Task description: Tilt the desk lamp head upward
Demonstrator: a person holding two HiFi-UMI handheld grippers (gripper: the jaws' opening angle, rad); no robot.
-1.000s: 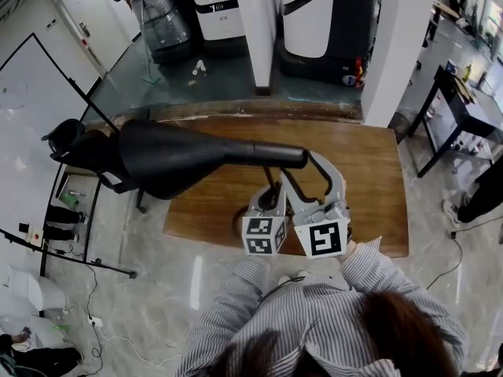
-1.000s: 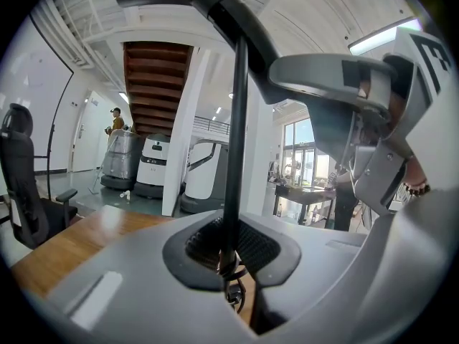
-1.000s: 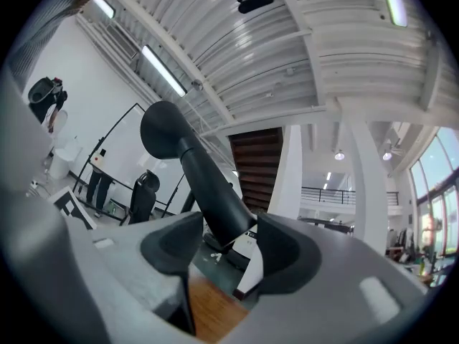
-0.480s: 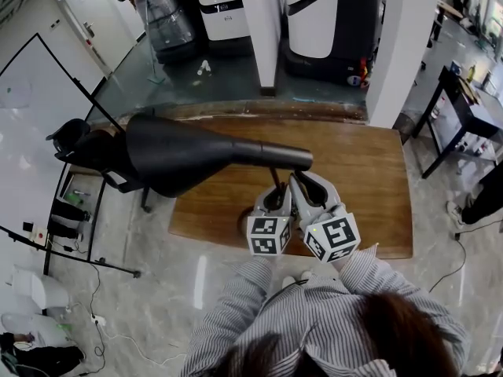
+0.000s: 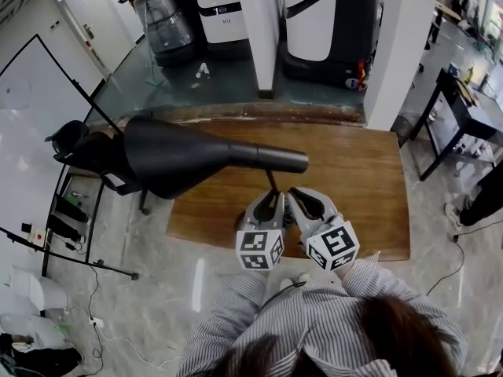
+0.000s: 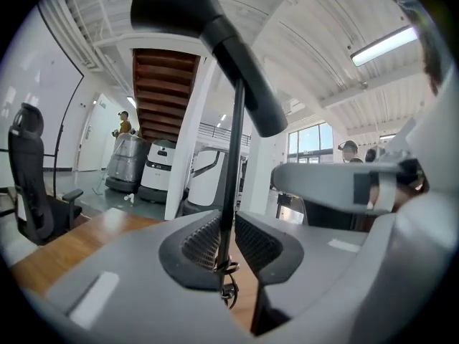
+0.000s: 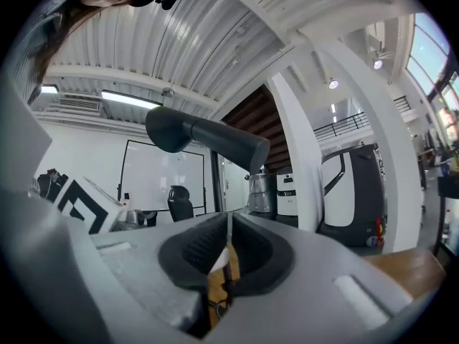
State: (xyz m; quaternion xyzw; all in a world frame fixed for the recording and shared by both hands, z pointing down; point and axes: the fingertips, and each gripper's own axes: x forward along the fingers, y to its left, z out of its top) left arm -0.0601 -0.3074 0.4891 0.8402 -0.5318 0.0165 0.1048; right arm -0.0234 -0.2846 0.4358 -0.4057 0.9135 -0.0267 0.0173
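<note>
Looming overhead, the lamp head (image 5: 177, 159) stretches leftward; left gripper (image 6: 226, 239) opening round its stem (image 6: 231, 163); right gripper (image 7: 228, 242) closing on it.

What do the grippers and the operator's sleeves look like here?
The left gripper and right gripper are light grey plastic with black ribbed pads. Each carries a white cube with black square markers. The sleeves are grey-and-white striped. Left jaws are opening, right closing, with the lamp stem between both.
</note>
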